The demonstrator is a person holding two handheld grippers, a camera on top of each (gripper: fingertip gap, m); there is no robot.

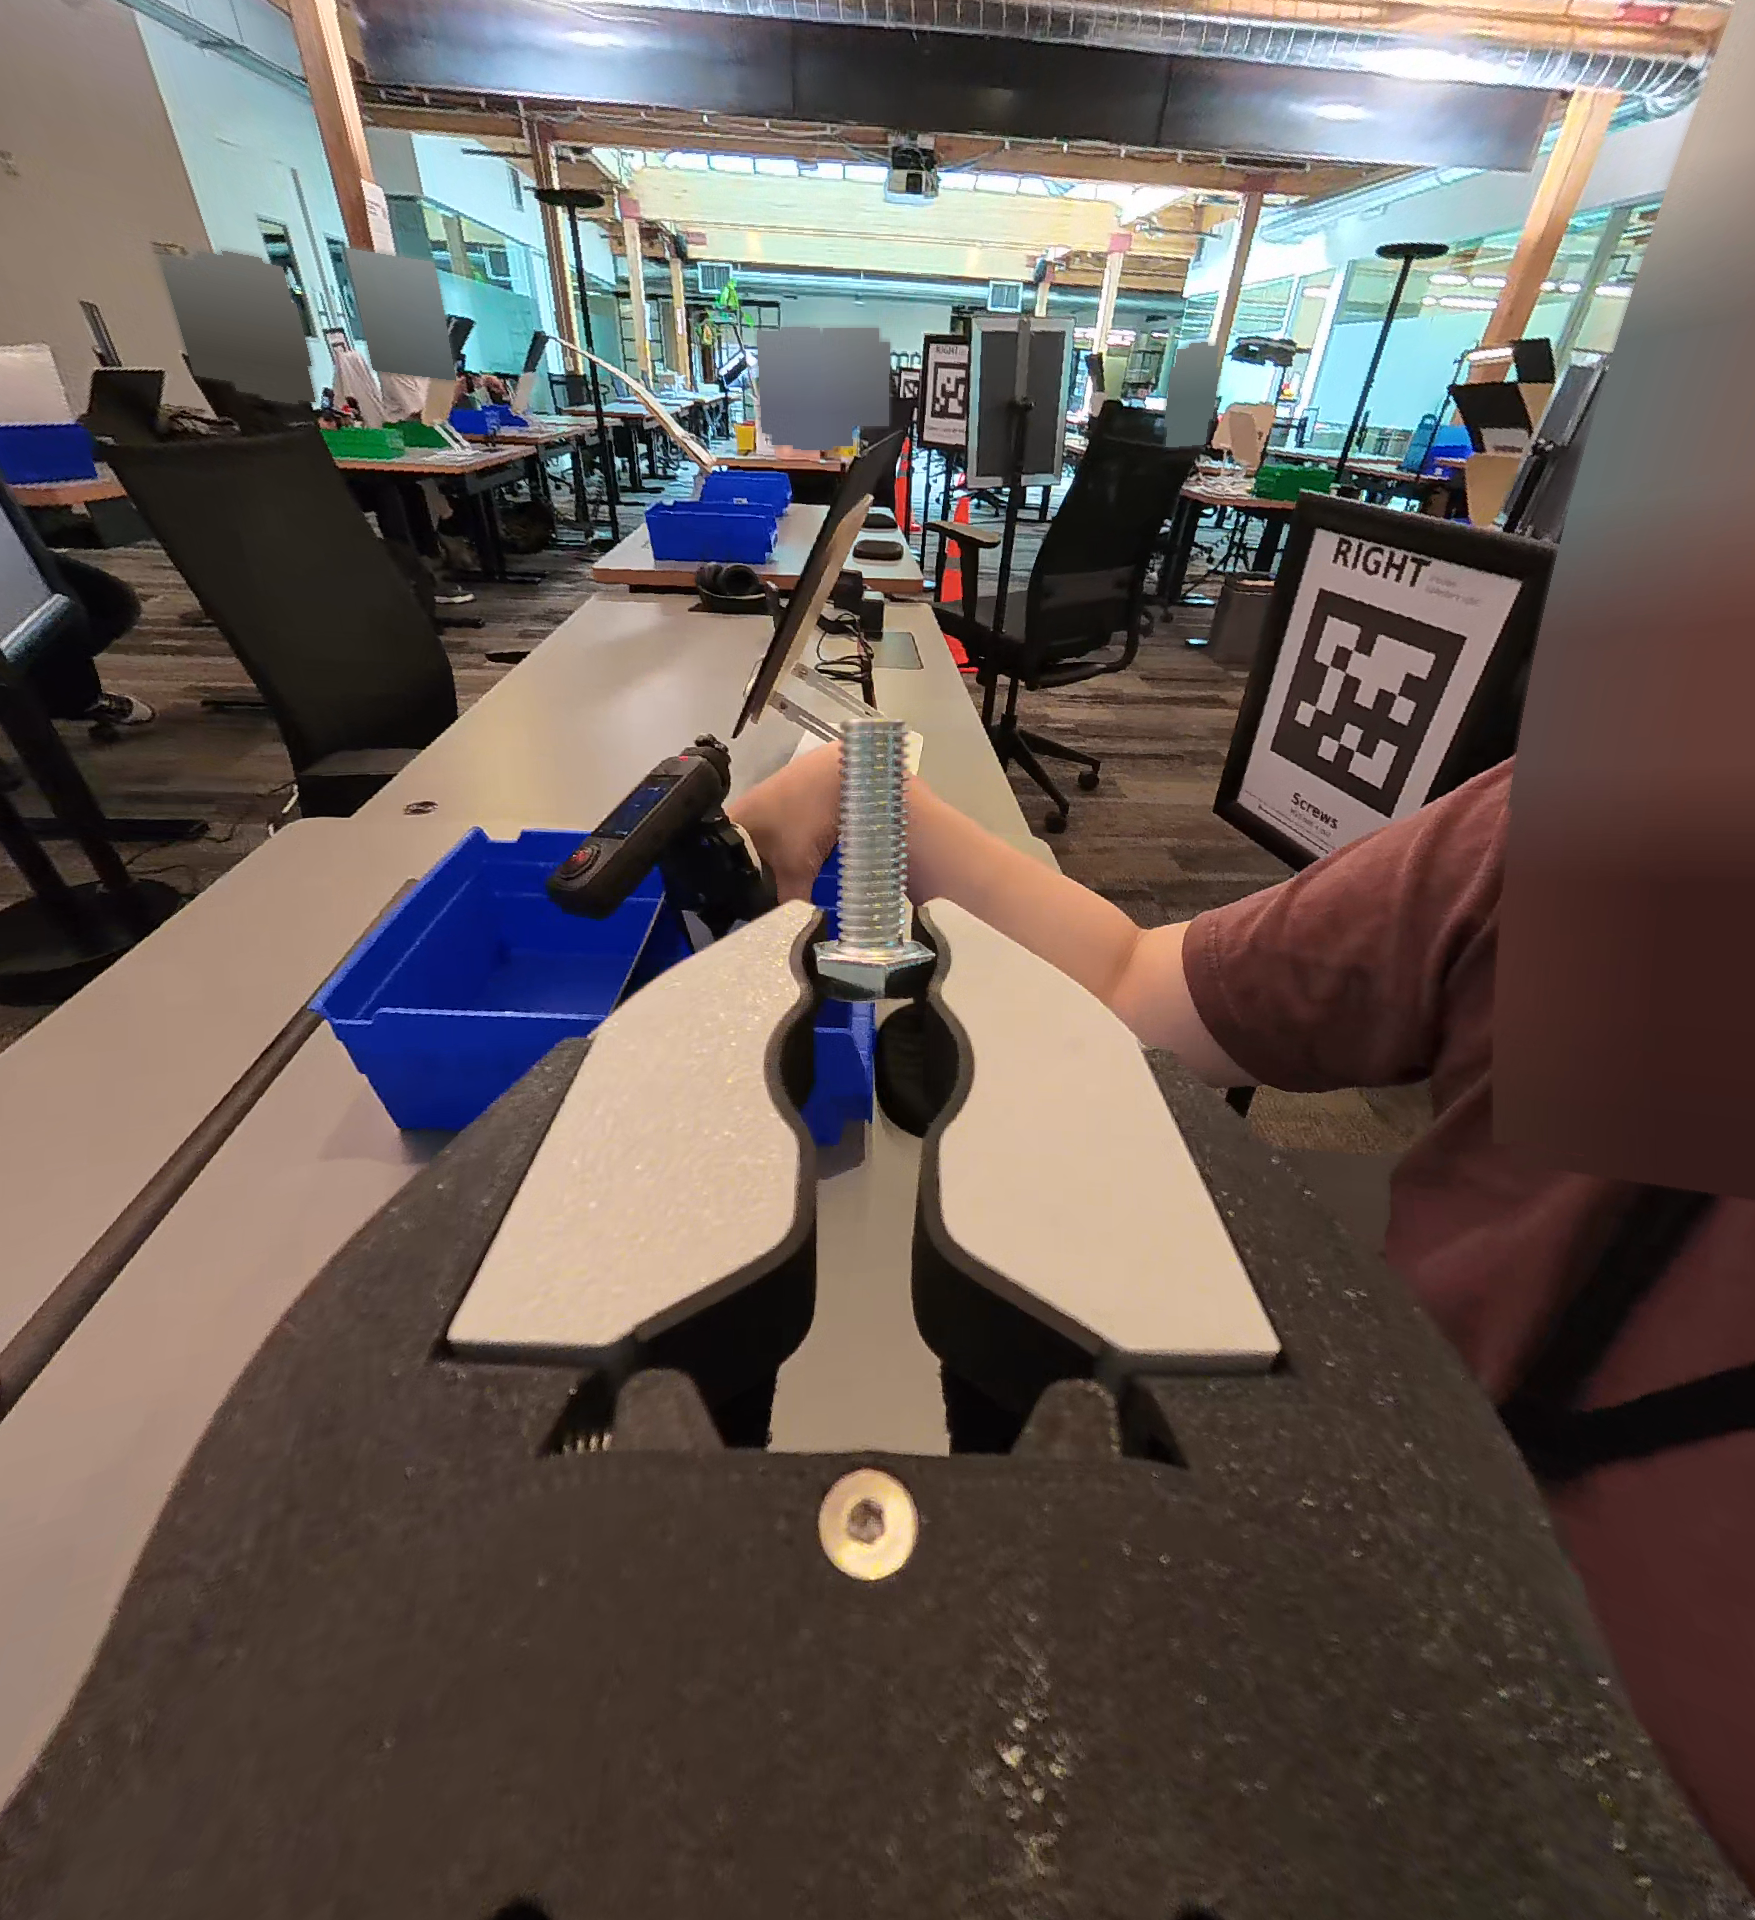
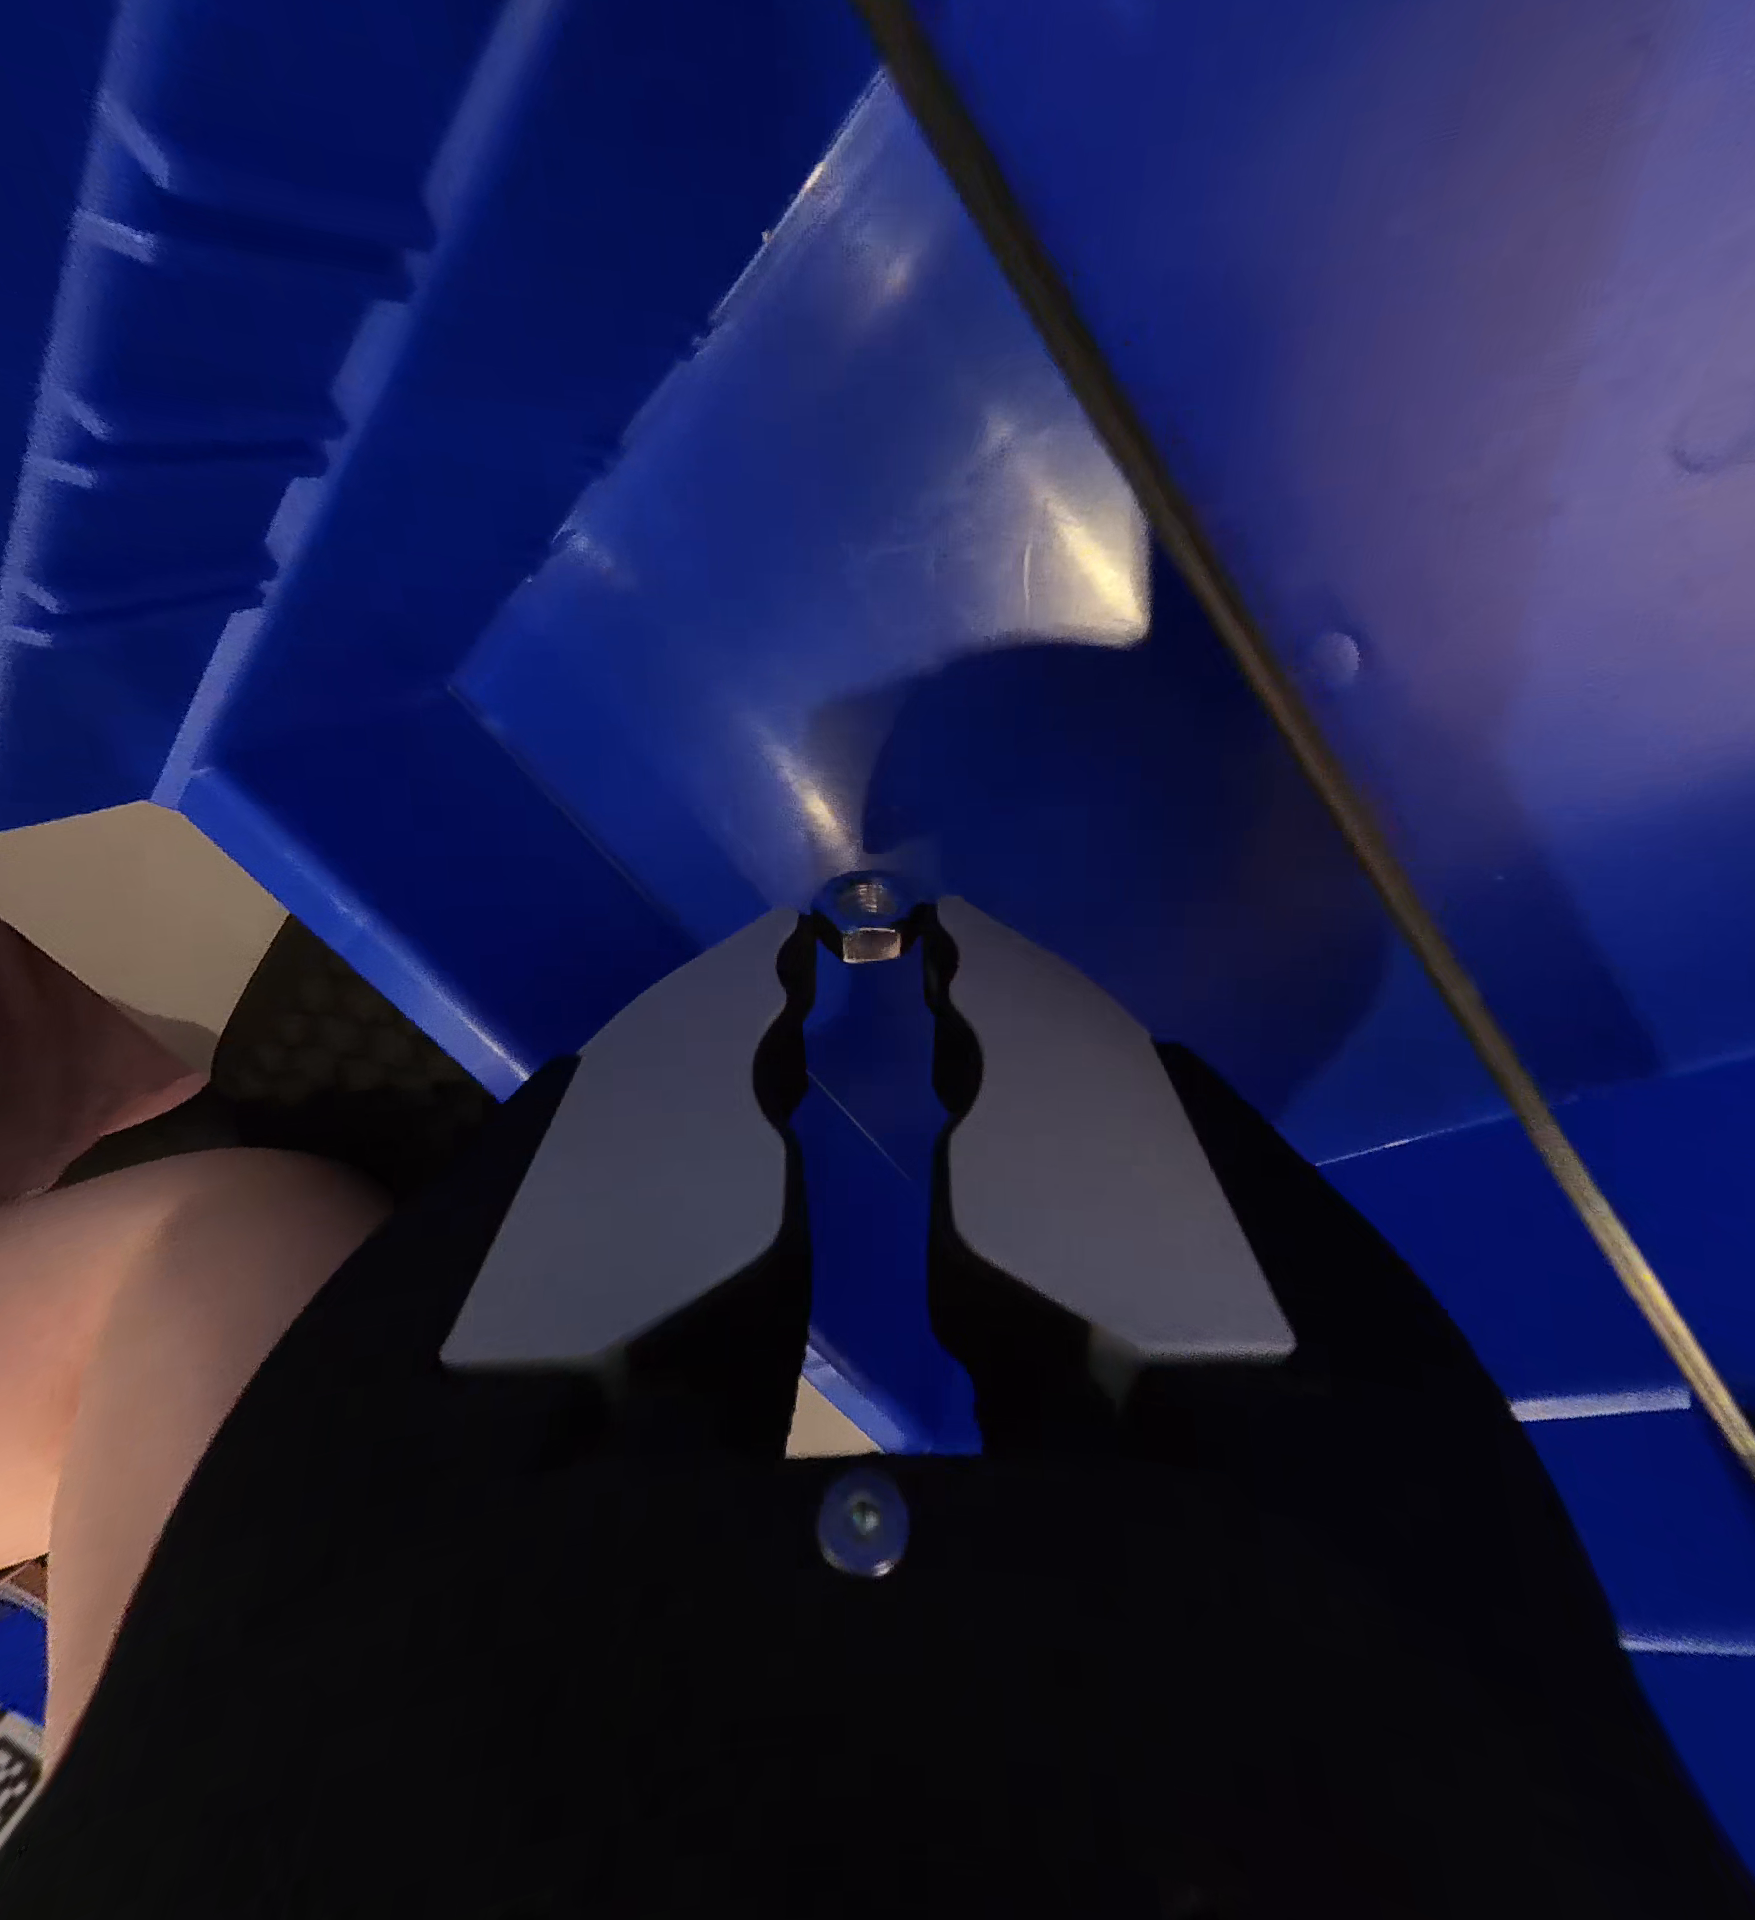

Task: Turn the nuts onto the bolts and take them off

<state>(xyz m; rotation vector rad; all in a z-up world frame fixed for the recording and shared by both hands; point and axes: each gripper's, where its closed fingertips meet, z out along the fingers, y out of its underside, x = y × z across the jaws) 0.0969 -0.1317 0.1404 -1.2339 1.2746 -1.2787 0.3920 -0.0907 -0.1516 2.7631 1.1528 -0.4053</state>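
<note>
My left gripper (image 1: 871,961) is shut on the hex head of a silver bolt (image 1: 871,831). The bolt stands upright, threads up, above the grey table. My right gripper (image 2: 865,930) reaches down inside a blue bin (image 2: 748,540) and is shut on a small silver hex nut (image 2: 865,920) at its fingertips, close to the bin's floor. In the left wrist view the right gripper's handle and camera (image 1: 634,831) show behind the bolt, over the same blue bin (image 1: 478,987), held by a hand.
The grey table (image 1: 125,1143) carries the blue bin. A black divider (image 2: 1268,665) crosses the bin. A person's arm (image 1: 1112,966) in a maroon sleeve reaches across from the right. A framed marker sign (image 1: 1372,675) stands at the right, office chairs and desks beyond. The tips of one gripper are about 40 cm away from the tips of the other.
</note>
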